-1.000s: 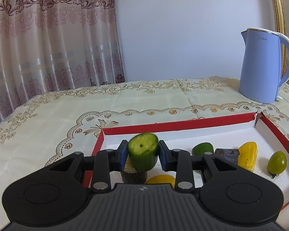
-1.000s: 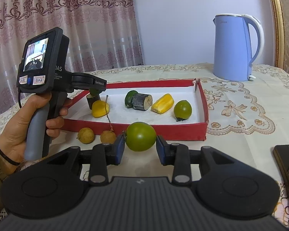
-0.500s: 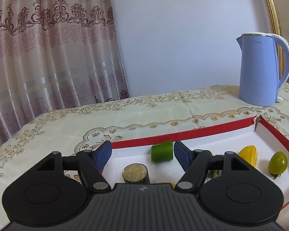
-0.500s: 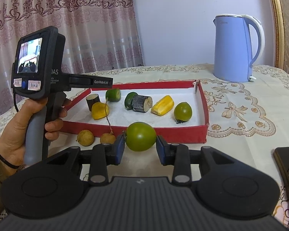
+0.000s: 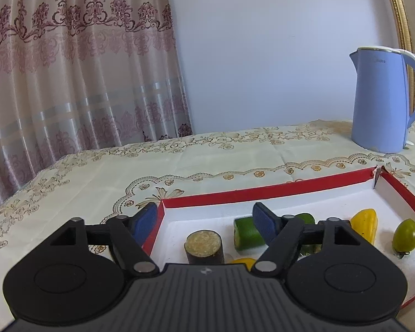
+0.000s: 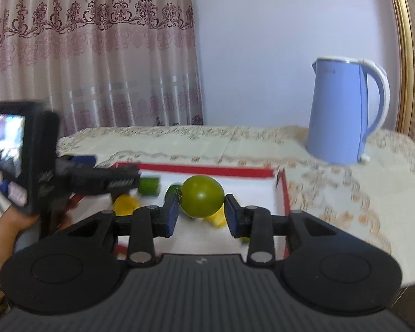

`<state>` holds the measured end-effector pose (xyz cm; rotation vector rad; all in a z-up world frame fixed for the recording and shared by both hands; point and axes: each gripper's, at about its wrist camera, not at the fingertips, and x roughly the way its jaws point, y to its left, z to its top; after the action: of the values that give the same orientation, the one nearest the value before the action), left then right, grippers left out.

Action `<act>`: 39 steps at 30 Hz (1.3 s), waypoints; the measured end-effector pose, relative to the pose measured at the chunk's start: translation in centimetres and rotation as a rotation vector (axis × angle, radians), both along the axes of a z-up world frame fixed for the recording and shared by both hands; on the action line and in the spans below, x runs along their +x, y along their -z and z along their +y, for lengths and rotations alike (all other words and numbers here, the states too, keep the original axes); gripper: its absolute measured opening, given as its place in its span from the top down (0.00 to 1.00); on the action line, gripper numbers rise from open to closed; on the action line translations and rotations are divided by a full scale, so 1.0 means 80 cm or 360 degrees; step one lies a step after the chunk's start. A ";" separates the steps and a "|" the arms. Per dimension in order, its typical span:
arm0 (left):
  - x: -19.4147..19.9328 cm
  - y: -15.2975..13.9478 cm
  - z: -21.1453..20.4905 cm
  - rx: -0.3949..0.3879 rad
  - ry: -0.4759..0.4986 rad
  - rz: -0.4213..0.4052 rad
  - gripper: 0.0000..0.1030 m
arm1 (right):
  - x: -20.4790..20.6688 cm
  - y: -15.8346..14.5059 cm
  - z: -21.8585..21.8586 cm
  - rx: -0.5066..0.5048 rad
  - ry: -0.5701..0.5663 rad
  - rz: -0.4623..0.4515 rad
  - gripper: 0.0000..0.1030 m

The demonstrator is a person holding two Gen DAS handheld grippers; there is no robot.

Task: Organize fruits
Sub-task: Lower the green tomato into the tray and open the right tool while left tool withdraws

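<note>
6 or so pieces already lie in the red-rimmed tray, and more are probably hidden behind the claw. At lower left the left gripper stands wide, its jaws just opened, the cucumber piece loose below. Further right sit a yellow fruit and small green tomato. The right gripper clamps a green tomato above the tray, not yet placed.

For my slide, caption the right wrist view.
Right gripper carries a round green fruit over the red-rimmed white tray.
</note>
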<state>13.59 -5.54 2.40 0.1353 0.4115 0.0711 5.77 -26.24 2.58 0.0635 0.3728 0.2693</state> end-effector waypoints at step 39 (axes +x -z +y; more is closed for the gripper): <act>0.001 0.007 -0.006 0.0067 -0.0023 0.0005 0.21 | 0.085 0.046 -0.007 0.0063 0.0079 0.0136 0.66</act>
<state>13.66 -6.00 1.83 0.1740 0.4145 0.0939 12.60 -26.81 -1.08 0.1233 0.4502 0.2251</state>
